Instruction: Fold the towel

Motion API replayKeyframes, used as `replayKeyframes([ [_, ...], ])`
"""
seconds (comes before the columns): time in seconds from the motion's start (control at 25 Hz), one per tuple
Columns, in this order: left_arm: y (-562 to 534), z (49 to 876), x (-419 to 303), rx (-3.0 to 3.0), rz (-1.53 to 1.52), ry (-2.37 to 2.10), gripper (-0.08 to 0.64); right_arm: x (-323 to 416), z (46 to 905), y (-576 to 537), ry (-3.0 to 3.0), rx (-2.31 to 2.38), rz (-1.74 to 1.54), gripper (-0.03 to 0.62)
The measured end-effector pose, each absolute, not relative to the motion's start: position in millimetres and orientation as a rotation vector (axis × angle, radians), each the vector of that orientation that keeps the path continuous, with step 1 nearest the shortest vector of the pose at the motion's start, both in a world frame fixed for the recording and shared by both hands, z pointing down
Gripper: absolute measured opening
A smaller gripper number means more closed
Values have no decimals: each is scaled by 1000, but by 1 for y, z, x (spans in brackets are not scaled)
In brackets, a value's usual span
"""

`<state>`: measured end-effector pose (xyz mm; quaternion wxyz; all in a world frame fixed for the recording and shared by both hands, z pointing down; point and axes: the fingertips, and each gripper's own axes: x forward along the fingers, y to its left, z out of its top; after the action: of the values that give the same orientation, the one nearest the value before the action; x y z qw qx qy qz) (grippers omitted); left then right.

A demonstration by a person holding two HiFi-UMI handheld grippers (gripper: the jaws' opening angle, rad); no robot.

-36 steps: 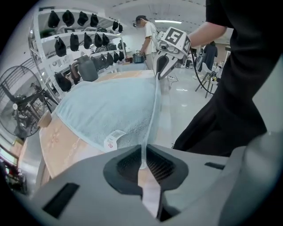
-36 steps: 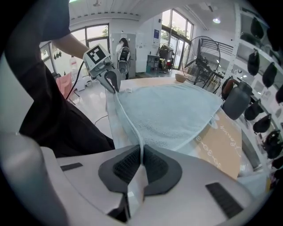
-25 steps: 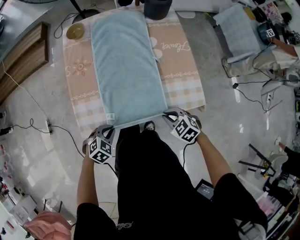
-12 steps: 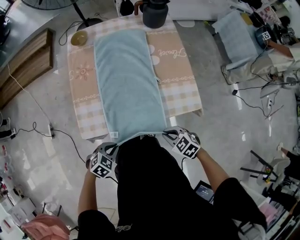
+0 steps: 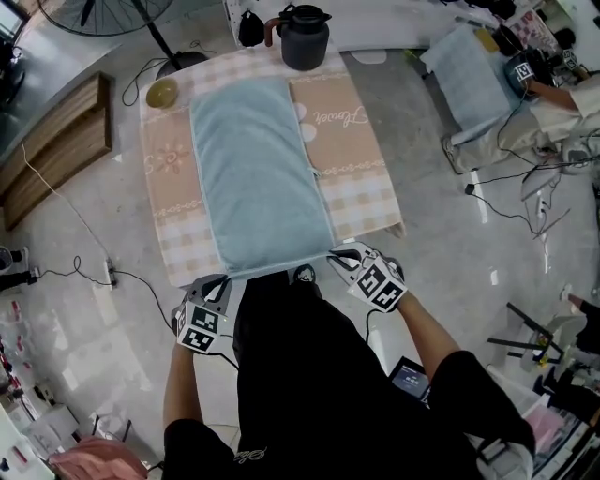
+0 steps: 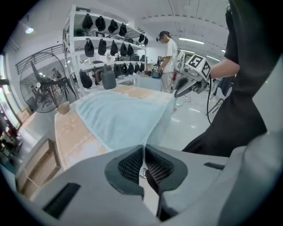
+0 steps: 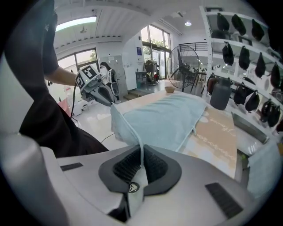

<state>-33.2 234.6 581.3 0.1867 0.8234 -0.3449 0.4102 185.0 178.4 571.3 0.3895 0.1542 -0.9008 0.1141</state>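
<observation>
A pale blue towel (image 5: 256, 173) lies lengthwise on a table with a beige checked cloth (image 5: 354, 159). Its near edge is lifted off the table's near end, stretched between my two grippers. My left gripper (image 5: 222, 282) is shut on the near left corner of the towel (image 6: 128, 117), whose hem runs down between the dark pads. My right gripper (image 5: 339, 255) is shut on the near right corner of the towel (image 7: 163, 119); the fabric hangs through its jaws. Each gripper shows in the other's view: the right gripper (image 6: 179, 90) and the left gripper (image 7: 106, 97).
A dark kettle (image 5: 304, 36) stands at the table's far end, a small bowl (image 5: 162, 92) at its far left corner. A wooden bench (image 5: 56, 150) is to the left, cables on the floor, a fan (image 5: 94, 14) behind. Another person (image 6: 168, 57) works at the right.
Both grippers have risen with the towel's near corners, lifting the near edge off the table end. The head view has shifted, showing more of the table's far end.
</observation>
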Motion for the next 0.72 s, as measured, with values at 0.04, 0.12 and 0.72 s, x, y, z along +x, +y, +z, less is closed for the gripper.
replayKeyframes([
  [0.04, 224, 576, -36, 2319, 1145, -1000, 23, 183, 567, 170, -2295, 410, 276, 17],
  [0.12, 201, 562, -43, 2312, 1119, -1062, 23, 179, 557, 153, -2304, 445, 255, 17],
  [0.72, 40, 506, -87, 2452, 1005, -1170, 23, 142, 499, 6, -2276, 661, 138, 17],
])
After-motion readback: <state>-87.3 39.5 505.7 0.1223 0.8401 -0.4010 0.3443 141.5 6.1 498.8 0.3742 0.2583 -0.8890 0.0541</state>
